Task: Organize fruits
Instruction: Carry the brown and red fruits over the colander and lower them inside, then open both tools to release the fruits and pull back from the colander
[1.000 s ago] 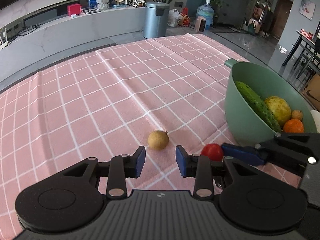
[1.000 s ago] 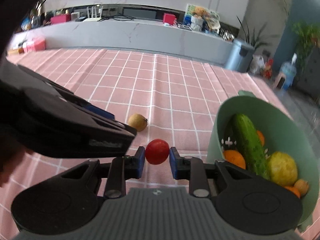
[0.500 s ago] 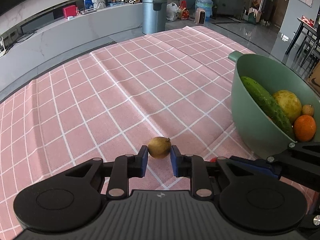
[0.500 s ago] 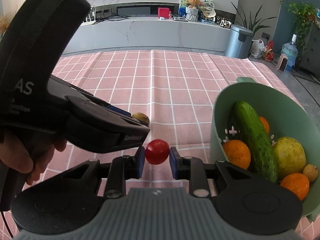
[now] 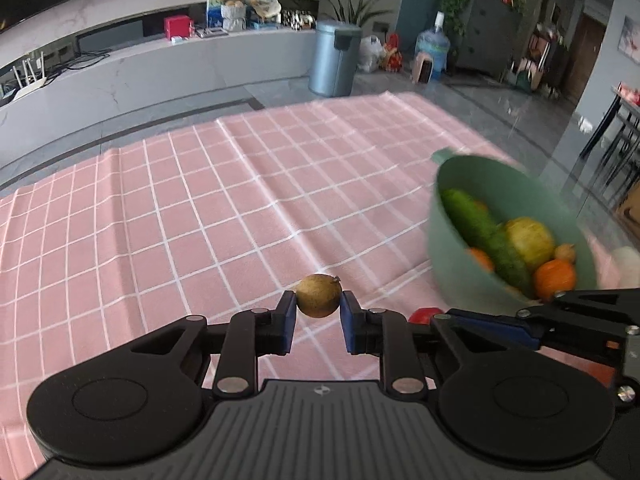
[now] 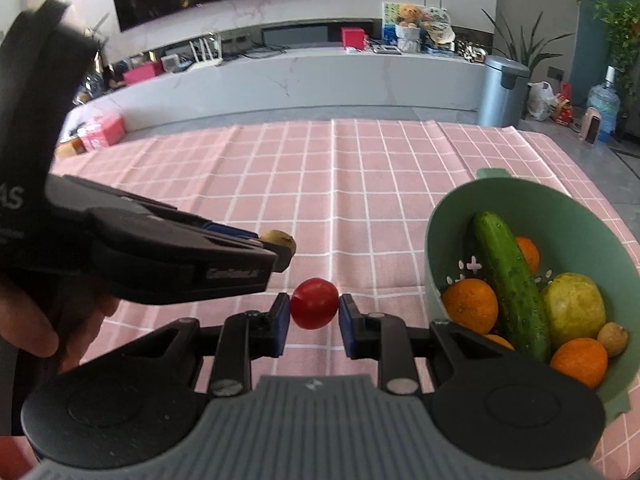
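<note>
My left gripper [image 5: 318, 312] is shut on a small brown round fruit [image 5: 319, 295] and holds it above the pink checked cloth [image 5: 200, 208]. My right gripper [image 6: 314, 316] is shut on a small red tomato [image 6: 314, 308], also lifted. In the right wrist view the left gripper [image 6: 280, 254] shows with the brown fruit [image 6: 278, 238] just left of the tomato. The tomato also shows in the left wrist view [image 5: 425, 314]. A green colander bowl [image 6: 532, 204] to the right holds a cucumber [image 6: 508, 280], oranges [image 6: 470, 305] and a yellow-green fruit [image 6: 573, 309]. It also shows in the left wrist view [image 5: 444, 248].
The pink checked cloth covers the table, with creases running across its middle. Beyond the table's far edge are a long white counter [image 6: 304, 80], a grey bin [image 6: 502, 90] and a water bottle [image 6: 602, 106]. A hand [image 6: 36, 320] holds the left gripper.
The left gripper closed on the brown fruit and lifted it off the cloth. The right gripper kept hold of the tomato and rose too; both views now look from higher up.
</note>
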Action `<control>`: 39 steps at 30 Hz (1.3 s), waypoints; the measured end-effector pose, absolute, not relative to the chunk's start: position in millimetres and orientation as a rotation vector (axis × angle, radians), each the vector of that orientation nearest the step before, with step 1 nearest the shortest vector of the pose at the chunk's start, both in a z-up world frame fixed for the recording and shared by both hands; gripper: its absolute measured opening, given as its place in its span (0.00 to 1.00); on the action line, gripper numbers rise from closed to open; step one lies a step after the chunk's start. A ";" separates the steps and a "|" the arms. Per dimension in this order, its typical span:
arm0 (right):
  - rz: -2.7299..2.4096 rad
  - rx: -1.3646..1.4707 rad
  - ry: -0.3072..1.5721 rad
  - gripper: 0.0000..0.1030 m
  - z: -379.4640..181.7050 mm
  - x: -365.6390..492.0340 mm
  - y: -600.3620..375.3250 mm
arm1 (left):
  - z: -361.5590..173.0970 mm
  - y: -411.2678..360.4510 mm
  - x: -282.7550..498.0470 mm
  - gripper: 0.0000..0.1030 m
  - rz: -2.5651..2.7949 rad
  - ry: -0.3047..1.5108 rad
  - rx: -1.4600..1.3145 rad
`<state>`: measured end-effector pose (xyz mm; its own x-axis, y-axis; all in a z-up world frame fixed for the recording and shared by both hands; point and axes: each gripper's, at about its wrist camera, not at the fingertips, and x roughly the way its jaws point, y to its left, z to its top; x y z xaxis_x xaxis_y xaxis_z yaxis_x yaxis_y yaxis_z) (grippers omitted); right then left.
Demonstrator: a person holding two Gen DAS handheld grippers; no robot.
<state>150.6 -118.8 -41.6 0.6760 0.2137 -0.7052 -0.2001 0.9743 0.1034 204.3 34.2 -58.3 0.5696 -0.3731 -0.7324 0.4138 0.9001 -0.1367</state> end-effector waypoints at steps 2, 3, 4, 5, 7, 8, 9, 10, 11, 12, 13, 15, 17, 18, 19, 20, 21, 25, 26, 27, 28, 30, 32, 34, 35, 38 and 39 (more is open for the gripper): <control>0.254 0.039 0.783 0.21 -31.6 142.2 -127.4 | -46.8 30.9 194.7 0.25 -0.468 0.835 0.033; 0.261 0.042 0.777 0.21 -26.8 139.4 -132.4 | -41.6 28.3 189.9 0.25 -0.472 0.828 0.030; 0.266 0.043 0.770 0.21 -21.8 138.0 -137.2 | -36.4 25.0 184.9 0.25 -0.478 0.821 0.028; 0.271 0.043 0.761 0.21 -16.4 133.5 -144.2 | -31.2 21.0 180.2 0.25 -0.486 0.816 0.027; 0.273 0.042 0.751 0.21 -8.6 125.8 -156.9 | -24.0 10.8 173.1 0.25 -0.506 0.812 0.028; 0.272 0.045 0.746 0.21 -5.0 122.4 -165.0 | -21.2 5.4 170.3 0.25 -0.518 0.809 0.029; 0.270 0.047 0.743 0.21 -1.4 119.4 -174.0 | -18.5 -1.0 167.8 0.25 -0.535 0.807 0.029; 0.268 0.050 0.743 0.21 0.4 115.2 -184.0 | -17.3 -7.6 165.7 0.25 -0.553 0.807 0.030; 0.266 0.054 0.747 0.21 2.6 113.2 -194.3 | -16.1 -13.6 164.8 0.25 -0.570 0.808 0.033; 0.261 0.059 0.752 0.21 4.5 111.5 -205.3 | -14.8 -21.1 164.2 0.25 -0.588 0.808 0.042; 0.256 0.062 0.760 0.21 5.4 110.5 -215.1 | -14.3 -29.4 163.8 0.25 -0.602 0.805 0.058; 0.246 0.058 0.776 0.21 6.2 110.8 -233.3 | -13.5 -45.1 165.1 0.25 -0.633 0.799 0.099; 0.238 0.050 0.796 0.21 5.4 113.5 -250.5 | -16.5 -58.9 168.0 0.25 -0.666 0.807 0.132; 0.239 0.052 0.806 0.21 4.4 116.0 -257.0 | -18.5 -65.8 171.1 0.25 -0.678 0.821 0.144; 0.241 0.055 0.818 0.21 3.1 120.0 -263.8 | -20.9 -72.3 175.1 0.25 -0.686 0.838 0.154; 0.250 0.052 0.831 0.21 1.2 123.2 -268.5 | -24.0 -78.3 179.3 0.24 -0.692 0.853 0.164; 0.256 0.044 0.842 0.21 -1.1 128.4 -271.5 | -26.7 -85.1 184.0 0.20 -0.700 0.863 0.176; 0.288 -0.011 0.883 0.21 -12.8 147.1 -275.2 | -37.1 -100.9 192.3 0.19 -0.717 0.889 0.232; 0.294 -0.023 0.891 0.21 -14.9 151.6 -274.9 | -40.3 -104.1 194.5 0.19 -0.720 0.897 0.241; 0.306 -0.039 0.900 0.21 -18.2 155.7 -275.1 | -44.1 -107.2 197.6 0.19 -0.718 0.907 0.250; 0.311 -0.053 0.911 0.21 -22.0 159.9 -275.0 | -47.2 -106.6 198.3 0.19 -0.716 0.914 0.257; 0.318 -0.075 0.929 0.21 -28.4 166.1 -274.0 | -52.9 -108.3 200.0 0.19 -0.710 0.923 0.266; 0.332 -0.083 0.943 0.21 -33.0 170.0 -272.2 | -55.2 -108.6 199.8 0.19 -0.709 0.926 0.262; 0.342 -0.090 0.957 0.21 -36.5 172.4 -269.5 | -56.6 -107.5 198.1 0.19 -0.706 0.922 0.256; 0.344 -0.092 0.963 0.21 -37.9 173.0 -268.8 | -56.7 -107.2 197.4 0.19 -0.703 0.920 0.257; 0.347 -0.095 0.976 0.21 -40.0 172.9 -267.1 | -55.8 -105.9 193.8 0.20 -0.688 0.904 0.271; 0.346 -0.095 0.980 0.21 -41.0 173.1 -267.2 | -54.3 -105.5 192.7 0.20 -0.684 0.900 0.271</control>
<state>173.1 -267.2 -41.0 0.5071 0.2441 -0.8266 -0.3293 0.9412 0.0759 192.7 -105.5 -54.3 0.4298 -0.4314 -0.7932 0.6493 0.7581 -0.0605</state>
